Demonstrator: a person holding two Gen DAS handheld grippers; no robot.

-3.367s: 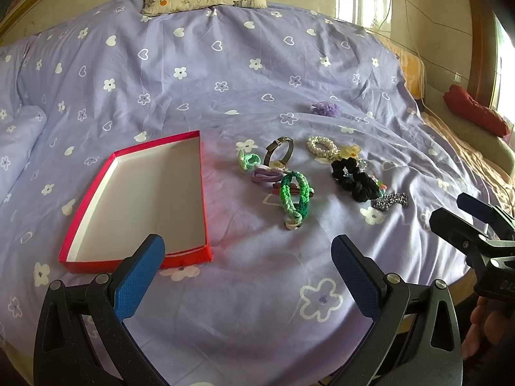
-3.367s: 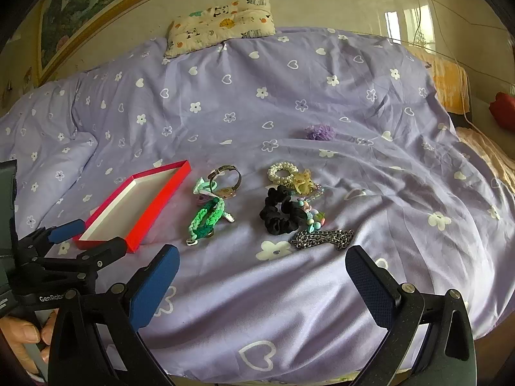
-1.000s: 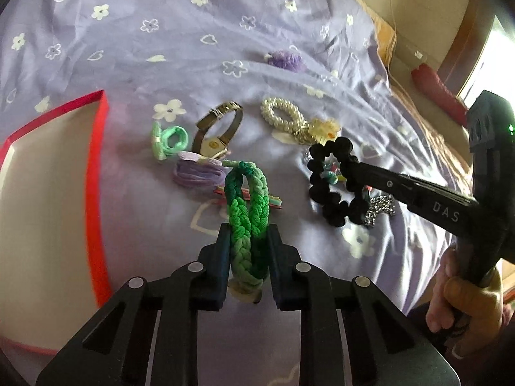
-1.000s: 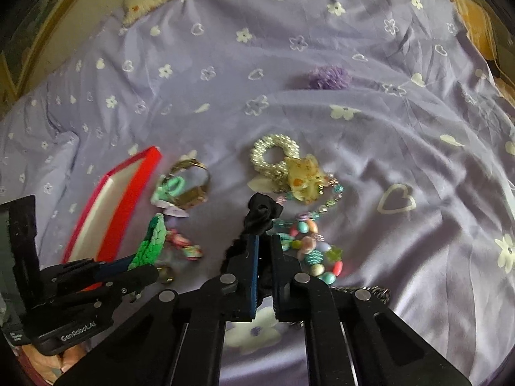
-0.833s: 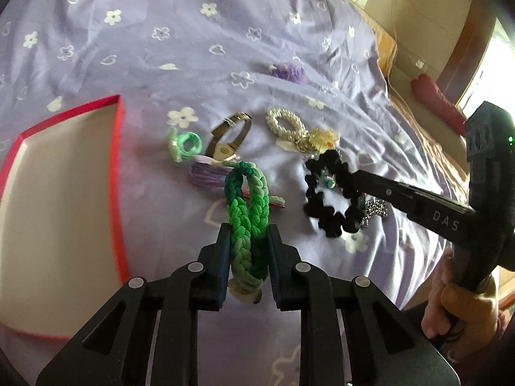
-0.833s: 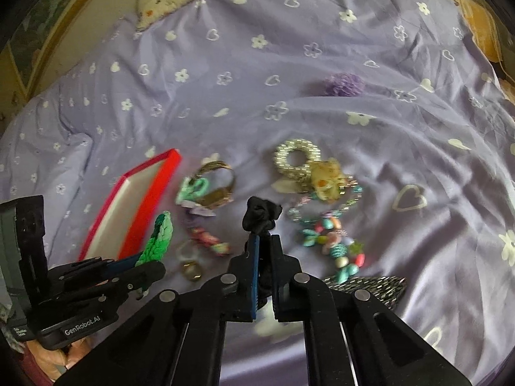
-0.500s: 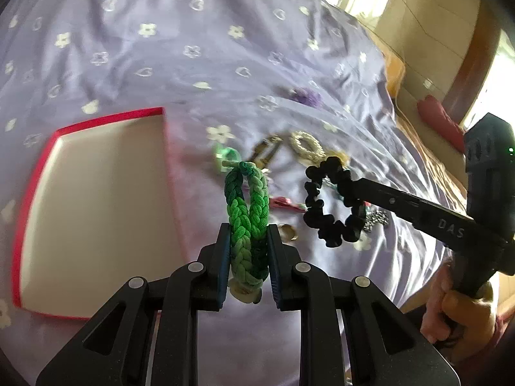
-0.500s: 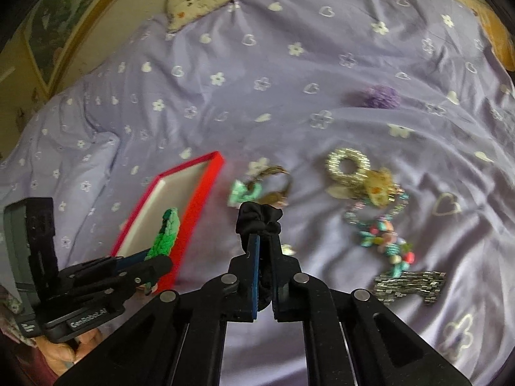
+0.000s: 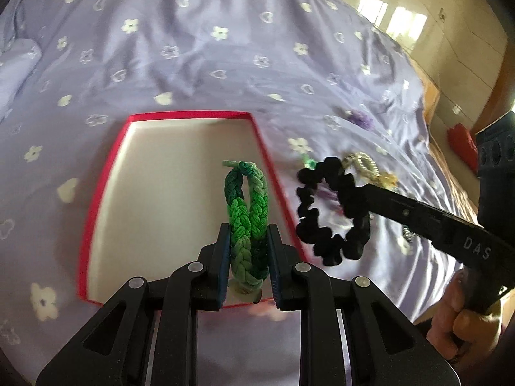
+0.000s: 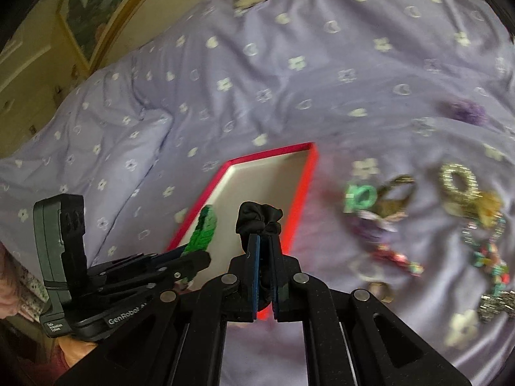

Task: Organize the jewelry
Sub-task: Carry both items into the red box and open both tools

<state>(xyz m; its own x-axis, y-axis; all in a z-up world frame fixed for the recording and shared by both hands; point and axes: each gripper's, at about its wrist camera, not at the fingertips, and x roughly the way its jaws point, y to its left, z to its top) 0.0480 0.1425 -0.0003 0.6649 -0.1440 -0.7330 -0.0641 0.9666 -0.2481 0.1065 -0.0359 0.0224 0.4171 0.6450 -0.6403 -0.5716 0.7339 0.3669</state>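
From the left wrist view, the left gripper (image 9: pixel 248 244) is closed on a green braided cord bracelet (image 9: pixel 247 206), which stands upright between its jaws. Behind it lies the shallow red-rimmed box with a white inside (image 9: pixel 106 173). To its right, the right gripper (image 9: pixel 360 197) holds a black fabric scrunchie (image 9: pixel 331 209) above the purple flowered bedspread (image 9: pixel 199 48).

From the right wrist view, the right gripper (image 10: pixel 264 257) is pinched nearly flat on the scrunchie (image 10: pixel 259 217). The box (image 10: pixel 305 180) is just ahead. The left gripper (image 10: pixel 196 254) with the bracelet (image 10: pixel 204 228) is at its left; other jewelry (image 10: pixel 386 202) lies blurred at its right.
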